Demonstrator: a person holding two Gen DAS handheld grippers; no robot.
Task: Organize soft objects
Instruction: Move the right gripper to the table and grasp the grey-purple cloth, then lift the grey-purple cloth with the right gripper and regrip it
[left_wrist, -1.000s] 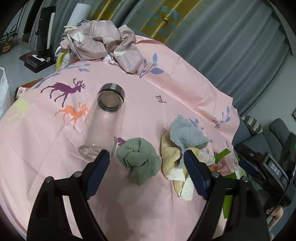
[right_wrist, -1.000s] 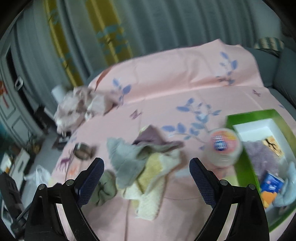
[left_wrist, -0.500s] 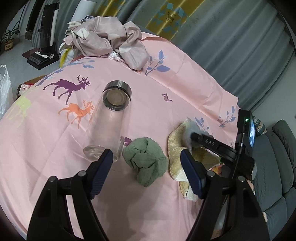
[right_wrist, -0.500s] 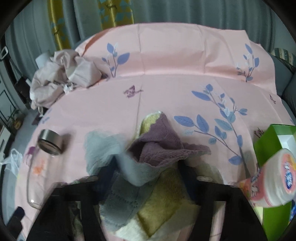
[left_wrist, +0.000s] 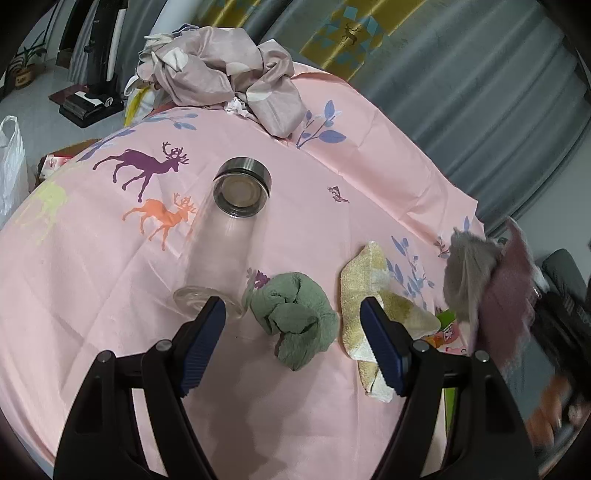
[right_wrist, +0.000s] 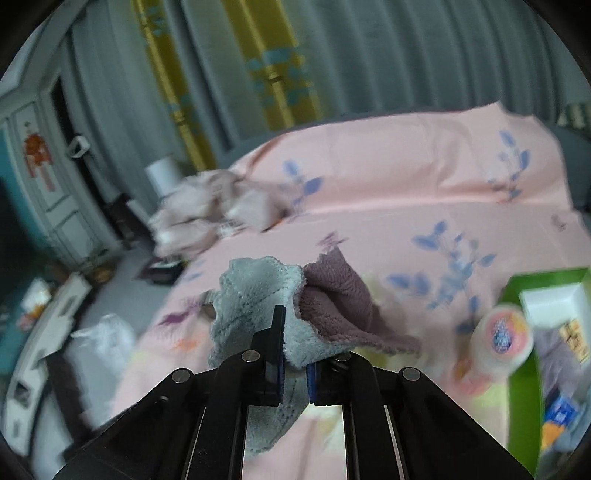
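Your right gripper (right_wrist: 293, 354) has its jaws pinched tight on the grey cloth (right_wrist: 255, 295), and the purple cloth (right_wrist: 343, 295) is caught up with it, both hanging off the pink tablecloth (right_wrist: 406, 177). In the left wrist view the same pair, grey cloth (left_wrist: 469, 273) and purple cloth (left_wrist: 506, 306), dangles in the air above the tablecloth's right edge. Your left gripper (left_wrist: 291, 332) has its jaws spread wide, nothing between the pads, hovering over the near side of the tablecloth (left_wrist: 110, 277). Just beyond its fingertips sits the balled green cloth (left_wrist: 295, 317), with the yellow towel (left_wrist: 369, 291) lying close on its right. The glass bottle (left_wrist: 229, 236) lies on its side to the left of the green cloth, steel cap pointing away. A crumpled mauve sheet (left_wrist: 221, 70) is heaped at the far edge. By the right edge, the green box (right_wrist: 517, 369) is open, a pink-labelled roll (right_wrist: 502, 339) beside it.
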